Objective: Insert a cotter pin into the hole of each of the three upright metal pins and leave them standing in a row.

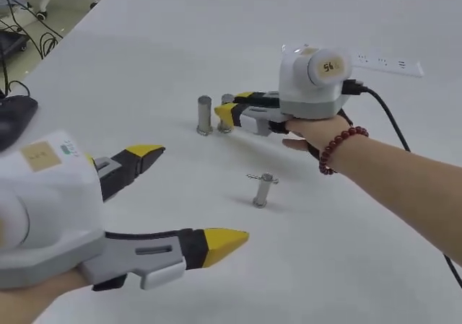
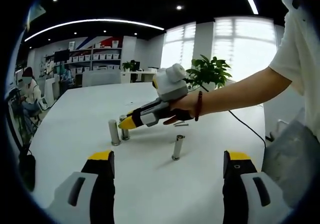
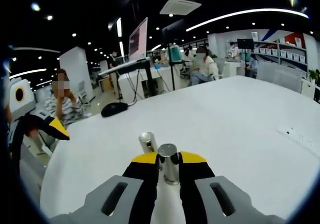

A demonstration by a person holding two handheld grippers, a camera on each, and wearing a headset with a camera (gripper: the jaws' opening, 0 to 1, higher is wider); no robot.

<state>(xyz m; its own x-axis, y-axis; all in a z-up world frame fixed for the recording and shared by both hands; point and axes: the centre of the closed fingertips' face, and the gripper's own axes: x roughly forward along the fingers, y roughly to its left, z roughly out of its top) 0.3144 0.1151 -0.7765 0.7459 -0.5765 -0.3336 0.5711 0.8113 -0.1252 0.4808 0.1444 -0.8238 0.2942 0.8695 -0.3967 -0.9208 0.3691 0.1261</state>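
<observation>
Right gripper view — right tool (image 3: pixel 169 160) around metal pin (image 3: pixel 168 168) — wide table (image 3: pixel 240 114) beyond

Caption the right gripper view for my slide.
Right tongs grip one upright metal pin; a second pin stands just beyond on the white table.

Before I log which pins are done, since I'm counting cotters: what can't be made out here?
The held pin: the jaws of the right gripper cover its sides in the right gripper view, hiding any hole or cotter.
The far pin: partly behind the held pin there; too small in the head view to show a hole.
The near pin: its cotter pin is thin and blurred in the head view; depth unclear.
</observation>
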